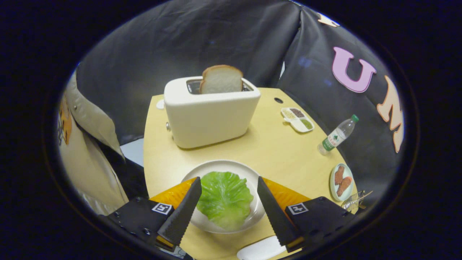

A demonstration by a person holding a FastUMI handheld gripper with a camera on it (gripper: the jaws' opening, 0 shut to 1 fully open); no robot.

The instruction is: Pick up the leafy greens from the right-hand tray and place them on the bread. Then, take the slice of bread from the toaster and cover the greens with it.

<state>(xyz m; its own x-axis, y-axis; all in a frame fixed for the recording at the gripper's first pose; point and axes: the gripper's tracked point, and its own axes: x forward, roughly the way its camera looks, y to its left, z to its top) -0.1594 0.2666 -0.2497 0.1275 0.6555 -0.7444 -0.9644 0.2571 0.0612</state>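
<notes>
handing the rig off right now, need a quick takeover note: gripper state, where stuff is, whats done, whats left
Gripper: open, holding nothing, fingers spread to either side of the leafy greens.
Greens lie flat on the white plate, between the fingers. The bread under them is hidden, so I cannot confirm it.
Toaster stands beyond the plate, with the bread slice sticking up out of its slot.
Done: greens appear placed.
Left: take the slice from the toaster and lay it over the greens.
</notes>
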